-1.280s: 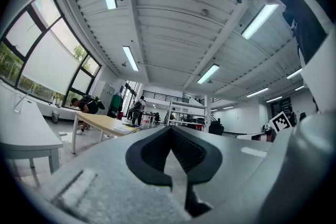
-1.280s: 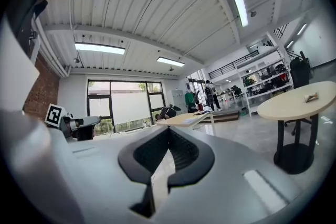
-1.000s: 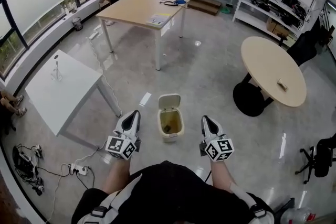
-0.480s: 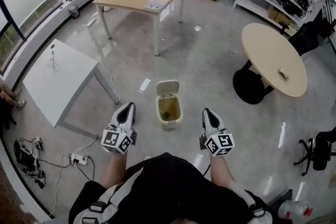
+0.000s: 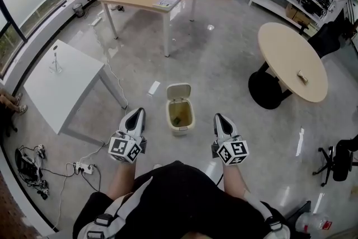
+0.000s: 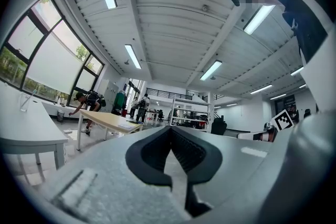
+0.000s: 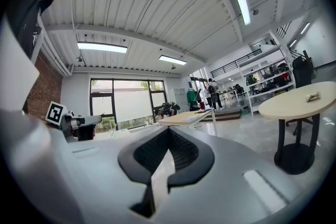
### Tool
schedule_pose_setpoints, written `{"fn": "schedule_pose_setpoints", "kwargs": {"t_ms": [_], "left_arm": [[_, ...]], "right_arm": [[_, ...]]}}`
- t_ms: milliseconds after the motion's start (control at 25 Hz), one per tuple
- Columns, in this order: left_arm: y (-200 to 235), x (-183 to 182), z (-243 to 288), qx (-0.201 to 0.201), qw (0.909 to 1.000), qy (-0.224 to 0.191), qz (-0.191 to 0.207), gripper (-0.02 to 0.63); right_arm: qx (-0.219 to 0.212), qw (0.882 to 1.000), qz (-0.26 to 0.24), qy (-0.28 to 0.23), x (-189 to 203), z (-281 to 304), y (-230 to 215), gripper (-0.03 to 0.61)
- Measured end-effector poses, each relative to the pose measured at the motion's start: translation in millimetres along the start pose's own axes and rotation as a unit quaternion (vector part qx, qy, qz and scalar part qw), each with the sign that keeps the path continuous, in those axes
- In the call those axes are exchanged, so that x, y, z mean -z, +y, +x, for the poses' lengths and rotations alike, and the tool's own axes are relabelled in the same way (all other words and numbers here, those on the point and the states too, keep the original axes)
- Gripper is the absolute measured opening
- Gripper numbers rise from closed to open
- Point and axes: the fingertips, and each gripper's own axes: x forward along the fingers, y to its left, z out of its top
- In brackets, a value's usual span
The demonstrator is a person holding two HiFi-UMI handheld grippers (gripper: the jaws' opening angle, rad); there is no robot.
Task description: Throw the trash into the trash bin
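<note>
Head view: the small cream trash bin [image 5: 180, 116] stands on the floor [image 5: 224, 73], right between the left hand-held gripper [image 5: 136, 115] and the right hand-held gripper [image 5: 219, 119], just ahead of both tips. Its long axis runs away from the person, with the raised lid [image 5: 179, 91] at the far end and the mouth facing up. A small scrap of trash [image 5: 177, 121] lies inside.

Left gripper view: jaws together, nothing between them.

Right gripper view: jaws pressed together as well, empty.
</note>
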Motion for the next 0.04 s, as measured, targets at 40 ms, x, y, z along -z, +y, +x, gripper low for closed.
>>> {"fn": "schedule_pose_setpoints", "kwargs": {"t_ms": [40], "left_arm": [[0.6, 0.2, -0.5, 0.0, 1.0, 0.0, 0.0, 0.0]], "right_arm": [[0.0, 1.0, 0.0, 0.0, 0.9, 0.4, 0.3, 0.005]]}}
